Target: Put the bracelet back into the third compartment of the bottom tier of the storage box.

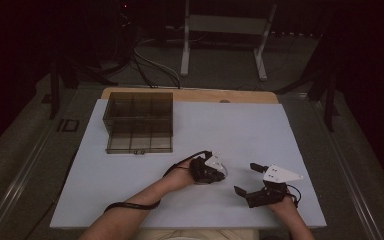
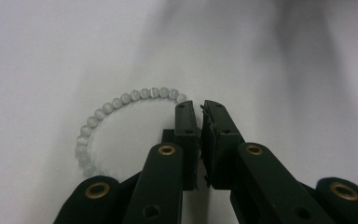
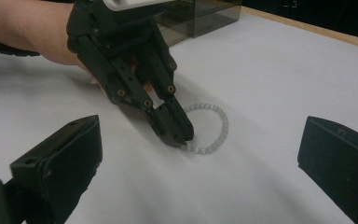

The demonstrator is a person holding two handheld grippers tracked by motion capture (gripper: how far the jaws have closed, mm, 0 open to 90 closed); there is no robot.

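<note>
Bracelet [image 2: 121,100] pinched at its rim by left gripper [image 2: 200,106], not yet lifted off table [image 2: 51,46]; right gripper [image 3: 200,154] spread wide nearby; compartment box [image 1: 139,121] well apart, transfer pending.

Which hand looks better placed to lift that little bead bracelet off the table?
The left. Its gripper is shut on the bracelet, tips down on the white table. The right gripper stands open and apart.
</note>
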